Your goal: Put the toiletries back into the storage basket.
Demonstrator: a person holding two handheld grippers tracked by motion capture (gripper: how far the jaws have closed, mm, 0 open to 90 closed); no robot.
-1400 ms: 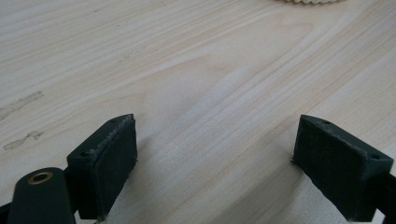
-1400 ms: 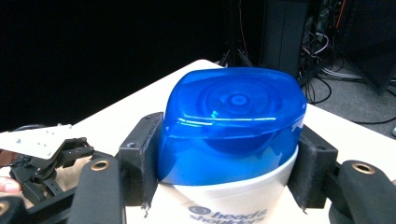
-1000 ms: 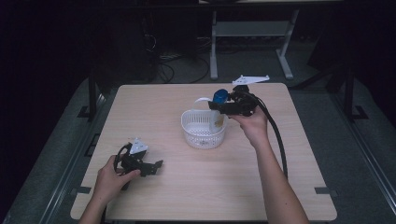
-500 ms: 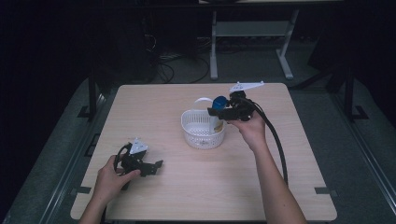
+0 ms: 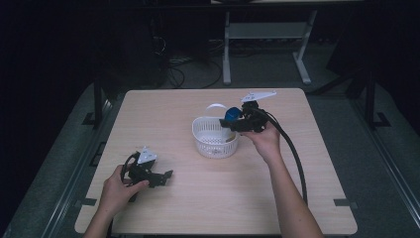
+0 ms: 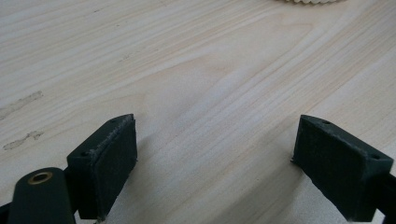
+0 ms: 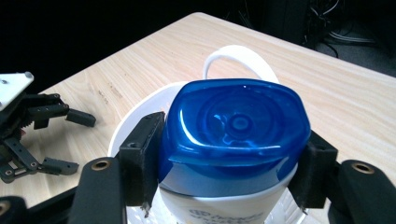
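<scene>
Two grippers, one bottle and one basket are counted on the single wooden table (image 5: 317, 198). One white bottle (image 7: 224, 205) with a blue flip cap (image 7: 236, 123) is seen at the centre of the right gripper view, where it is clamped just below the cap between the two black jaws of the right gripper (image 7: 224, 170), one pad pressed against each side. The cap is turned toward the camera (its flat top faces the lens), so the bottle's long axis is understood to run away from the lens, down toward the basket; printed lettering is visible on the body but cannot be read. In the high view the right gripper (image 5: 236, 123) is placed just right of centre, at the right rim of the white perforated basket (image 5: 210, 141), with the blue cap (image 5: 232, 114) above that rim. One arched white handle (image 5: 216, 106) is raised at the basket's far side. How deep the bottle sits in the basket cannot be told.

The left gripper (image 5: 166, 176) is held in the lower left of the high view, low on the tabletop and well apart from the basket. In the left gripper view its jaws are seen standing wide apart, with bare wood grain between the pads (image 6: 109, 163).
</scene>
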